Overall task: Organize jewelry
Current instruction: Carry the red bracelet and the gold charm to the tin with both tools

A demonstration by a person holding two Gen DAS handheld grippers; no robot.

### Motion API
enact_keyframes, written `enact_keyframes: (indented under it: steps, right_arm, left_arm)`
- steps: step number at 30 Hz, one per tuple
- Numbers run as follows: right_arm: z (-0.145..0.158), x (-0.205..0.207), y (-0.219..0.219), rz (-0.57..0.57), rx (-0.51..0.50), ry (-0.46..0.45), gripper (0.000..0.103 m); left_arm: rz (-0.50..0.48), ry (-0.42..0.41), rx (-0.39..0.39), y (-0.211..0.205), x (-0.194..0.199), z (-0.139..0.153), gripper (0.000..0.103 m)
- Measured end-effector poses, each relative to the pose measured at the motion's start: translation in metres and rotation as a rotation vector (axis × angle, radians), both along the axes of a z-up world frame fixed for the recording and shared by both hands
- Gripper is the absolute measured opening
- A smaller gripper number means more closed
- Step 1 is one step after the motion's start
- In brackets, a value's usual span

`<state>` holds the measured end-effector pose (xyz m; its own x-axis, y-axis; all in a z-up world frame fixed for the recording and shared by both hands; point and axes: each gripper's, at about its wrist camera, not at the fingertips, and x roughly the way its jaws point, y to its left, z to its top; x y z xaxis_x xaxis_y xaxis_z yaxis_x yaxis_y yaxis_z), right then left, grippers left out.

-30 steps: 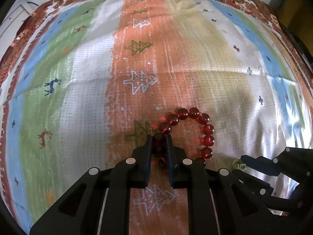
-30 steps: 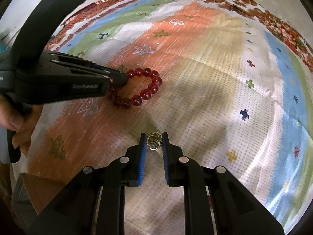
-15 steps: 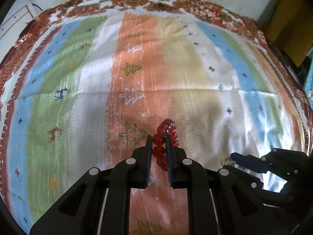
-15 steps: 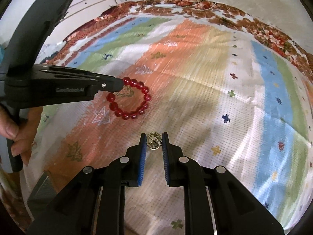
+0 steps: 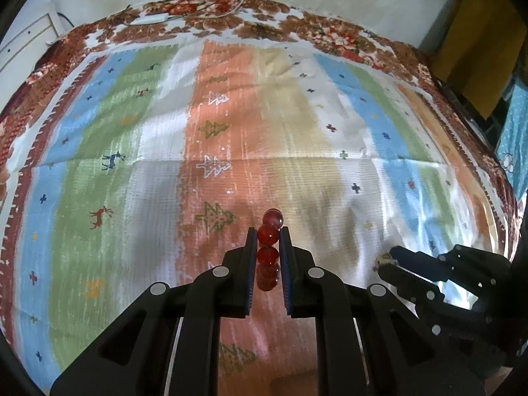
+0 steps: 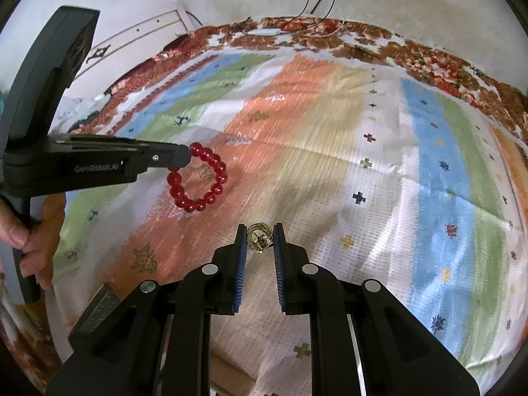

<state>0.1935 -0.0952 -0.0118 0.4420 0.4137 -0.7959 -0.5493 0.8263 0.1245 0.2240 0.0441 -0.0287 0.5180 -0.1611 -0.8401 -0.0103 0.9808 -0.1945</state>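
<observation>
1 red bead bracelet (image 6: 198, 178) (clamped, left gripper (image 5: 268, 234)); 1 gold ring (image 6: 259, 238), right gripper (image 6: 260, 231).

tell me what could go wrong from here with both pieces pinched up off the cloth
1. The red glass-bead bracelet hangs from the left gripper by a bead or two; round beads could slip out if it swings.
2. The small gold ring-shaped ornament is nipped only at the right gripper fingers' tips, so a jolt might drop it onto the busy striped patterned cloth, where it would be hard to spot.
</observation>
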Motion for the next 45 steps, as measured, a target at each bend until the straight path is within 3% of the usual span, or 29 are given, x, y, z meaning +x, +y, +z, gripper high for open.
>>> enact_keyframes:
  steps: [24,45]
  right_arm:
    - [0.023,-0.065,-0.015,0.003,0.072,-0.048,0.017]
    - [0.029,-0.1,-0.03,-0.01,0.109,-0.052,0.017]
  left_arm:
    - [-0.078,-0.157,-0.038,-0.019,-0.085,0.045,0.013]
    - [-0.123,-0.221,-0.083,-0.025,-0.154,0.052,0.013]
